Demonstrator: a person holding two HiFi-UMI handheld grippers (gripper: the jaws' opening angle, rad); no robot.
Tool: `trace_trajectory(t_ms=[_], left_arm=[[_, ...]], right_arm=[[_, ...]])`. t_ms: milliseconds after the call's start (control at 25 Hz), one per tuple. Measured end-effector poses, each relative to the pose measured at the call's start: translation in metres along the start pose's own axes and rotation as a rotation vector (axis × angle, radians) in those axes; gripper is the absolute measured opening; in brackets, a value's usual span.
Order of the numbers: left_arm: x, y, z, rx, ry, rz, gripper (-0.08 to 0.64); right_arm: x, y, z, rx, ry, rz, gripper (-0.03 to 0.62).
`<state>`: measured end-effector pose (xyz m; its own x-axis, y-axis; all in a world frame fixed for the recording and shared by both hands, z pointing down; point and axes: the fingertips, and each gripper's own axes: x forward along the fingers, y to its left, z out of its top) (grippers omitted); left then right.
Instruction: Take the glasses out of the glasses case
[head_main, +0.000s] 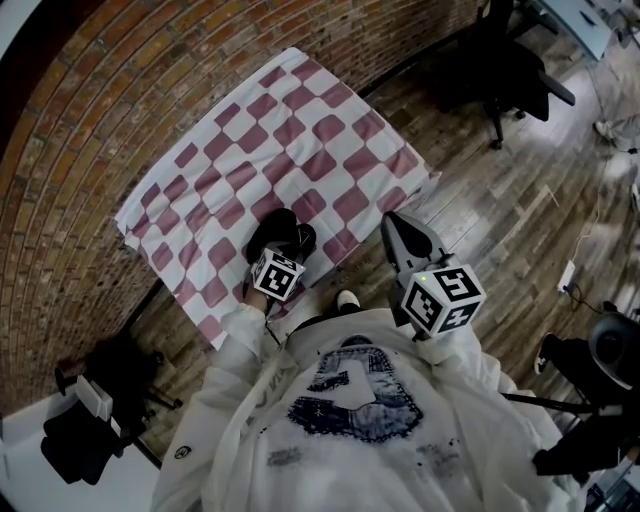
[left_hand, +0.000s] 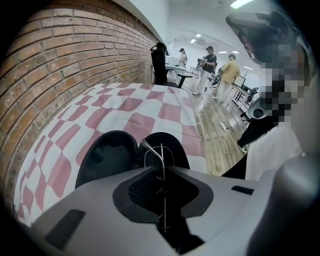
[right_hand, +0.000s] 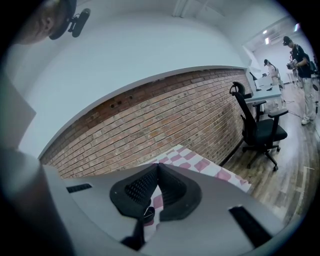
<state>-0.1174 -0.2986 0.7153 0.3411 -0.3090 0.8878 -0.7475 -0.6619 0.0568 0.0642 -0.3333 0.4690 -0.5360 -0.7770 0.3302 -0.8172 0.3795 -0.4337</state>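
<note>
Glasses (left_hand: 152, 151): likely light, thin-wired, easily bent; pinched by the frame in left gripper (left_hand: 163, 170); right gripper (right_hand: 157, 167) closed, empty.

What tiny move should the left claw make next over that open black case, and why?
Probably lift a little, straight up. The left claw looks pinched on the thin wire frame of the glasses, with the open case just beyond it on the checked cloth; rising should bring them clear.

Soft indoor light — ceiling lamps (left_hand: 241, 4) glaring; fisheye edges dark, warped.
</note>
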Motion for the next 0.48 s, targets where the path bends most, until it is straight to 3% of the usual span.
trace_trajectory(t_ms=[480], left_arm=[[-0.001, -0.0001, 0.0002, 0.02, 0.017, 0.016, 0.047]], right_arm=[[-0.0071, -0.007, 0.0005, 0.025, -0.012, -0.012, 0.014]])
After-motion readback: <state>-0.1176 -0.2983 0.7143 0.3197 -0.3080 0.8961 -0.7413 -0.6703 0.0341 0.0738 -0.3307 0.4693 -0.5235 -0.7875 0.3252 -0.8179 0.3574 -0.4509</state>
